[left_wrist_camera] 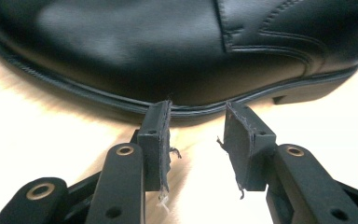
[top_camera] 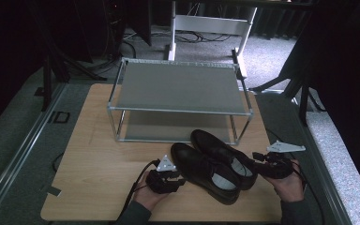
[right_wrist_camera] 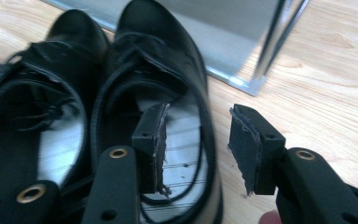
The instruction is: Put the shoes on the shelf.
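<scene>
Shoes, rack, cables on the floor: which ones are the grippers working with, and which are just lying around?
Part of the job:
- left shoe, beside the left gripper, jaws open
- right shoe, by the right gripper, jaws open
- shoe rack, standing just behind the pair

Just lying about:
- white stand on the carpet
- cables on the floor beneath it

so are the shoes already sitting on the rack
No, both black shoes stand on the wooden table in front of the metal rack, whose two shelves are bare.
</scene>
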Action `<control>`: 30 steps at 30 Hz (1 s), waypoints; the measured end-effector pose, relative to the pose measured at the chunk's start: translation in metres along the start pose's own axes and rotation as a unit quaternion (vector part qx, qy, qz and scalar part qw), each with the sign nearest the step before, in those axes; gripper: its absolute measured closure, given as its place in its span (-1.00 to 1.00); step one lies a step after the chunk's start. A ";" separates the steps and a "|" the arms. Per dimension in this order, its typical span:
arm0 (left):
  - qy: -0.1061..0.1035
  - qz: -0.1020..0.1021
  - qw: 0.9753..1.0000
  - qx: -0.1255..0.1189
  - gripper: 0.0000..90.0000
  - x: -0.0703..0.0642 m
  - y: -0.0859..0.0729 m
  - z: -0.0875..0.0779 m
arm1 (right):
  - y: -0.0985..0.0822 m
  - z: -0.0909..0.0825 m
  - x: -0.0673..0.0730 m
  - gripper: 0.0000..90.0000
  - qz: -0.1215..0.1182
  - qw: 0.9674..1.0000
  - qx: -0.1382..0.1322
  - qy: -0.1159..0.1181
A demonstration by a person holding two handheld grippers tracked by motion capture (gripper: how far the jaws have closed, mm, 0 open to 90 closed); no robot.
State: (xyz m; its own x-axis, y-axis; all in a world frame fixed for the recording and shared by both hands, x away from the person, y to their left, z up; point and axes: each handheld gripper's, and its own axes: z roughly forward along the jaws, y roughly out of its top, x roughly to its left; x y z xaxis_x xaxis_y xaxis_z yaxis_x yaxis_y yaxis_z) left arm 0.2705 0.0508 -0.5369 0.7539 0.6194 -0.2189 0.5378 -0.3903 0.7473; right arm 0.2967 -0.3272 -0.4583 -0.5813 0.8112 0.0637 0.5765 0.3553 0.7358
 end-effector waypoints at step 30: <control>0.004 0.002 1.000 0.004 0.33 -0.001 -0.001 0.002 | -0.006 0.004 0.065 0.55 -0.041 0.994 0.090 0.037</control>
State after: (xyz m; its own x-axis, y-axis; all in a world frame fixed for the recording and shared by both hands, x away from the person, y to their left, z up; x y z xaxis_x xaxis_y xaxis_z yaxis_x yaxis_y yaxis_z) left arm 0.2697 0.0497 -0.5385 0.7521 0.6243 -0.2110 0.5388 -0.3982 0.7423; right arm 0.2580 -0.2750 -0.4609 -0.6678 0.7417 0.0630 0.6144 0.5014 0.6092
